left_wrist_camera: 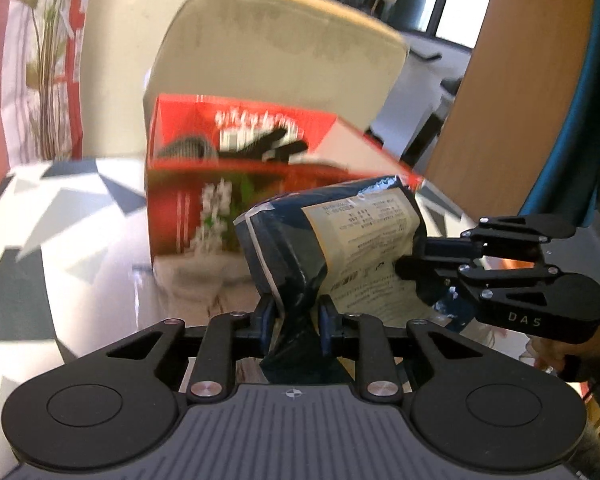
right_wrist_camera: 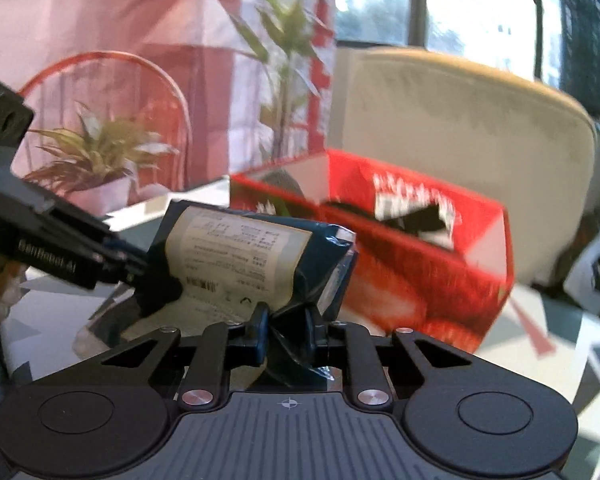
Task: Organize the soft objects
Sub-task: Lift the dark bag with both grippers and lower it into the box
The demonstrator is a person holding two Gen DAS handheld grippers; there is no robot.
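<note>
A dark blue snack bag with a cream printed label is held in the air between both grippers. My left gripper is shut on one crumpled end of it. My right gripper is shut on the other end; it also shows in the left wrist view at the bag's right side. The bag hangs just in front of an open red cardboard box that stands on the table. Dark items lie inside the box.
A beige chair stands behind the box. Potted plants and a red-and-white wall are to the left. A wooden panel rises at the right. The table has a grey and white triangle pattern.
</note>
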